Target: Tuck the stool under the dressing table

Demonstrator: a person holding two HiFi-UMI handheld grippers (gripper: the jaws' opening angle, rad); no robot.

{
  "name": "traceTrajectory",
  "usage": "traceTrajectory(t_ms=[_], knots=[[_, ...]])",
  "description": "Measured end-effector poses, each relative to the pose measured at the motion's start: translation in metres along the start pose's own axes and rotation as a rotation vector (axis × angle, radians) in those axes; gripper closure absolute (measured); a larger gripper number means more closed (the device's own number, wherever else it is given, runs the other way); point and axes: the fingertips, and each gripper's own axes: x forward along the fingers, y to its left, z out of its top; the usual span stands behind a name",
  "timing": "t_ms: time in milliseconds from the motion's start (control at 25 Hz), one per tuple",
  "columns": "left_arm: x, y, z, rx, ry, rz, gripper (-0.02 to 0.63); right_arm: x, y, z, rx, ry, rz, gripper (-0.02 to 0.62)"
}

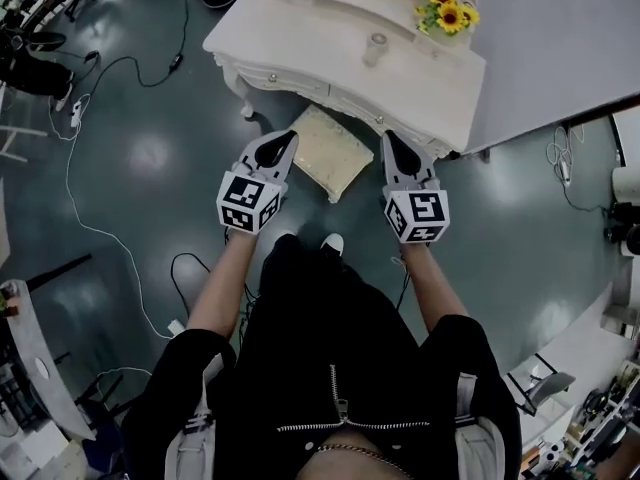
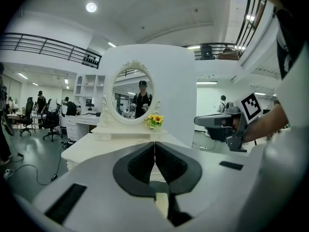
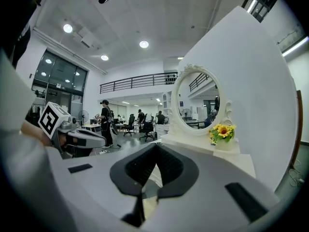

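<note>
Both the left gripper and the right gripper have jaws pressed together, empty. A cream cushioned stool sits between them, partly under the white carved desk.

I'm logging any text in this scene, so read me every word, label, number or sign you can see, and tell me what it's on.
No readable words, numbers, brands or signs anywhere.
The left gripper and right gripper: black-and-white square code patterns on their cubes, not letters.
The white carved dressing table, cream cushioned stool and yellow sunflowers: no print visible.
</note>
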Motion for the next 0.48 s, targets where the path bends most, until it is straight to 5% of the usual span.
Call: traceTrajectory(t_ms=[200,480], knots=[[0.015,0.016,-0.012,0.060,0.014,0.057,0.586,0.031,0.002,-0.014,-0.001,0.040,0.046,0.588],[0.039,0.045,-0.046,-0.087,0.037,0.055,0.584,0.064,0.005,-0.038,-0.002,0.106,0.078,0.589]])
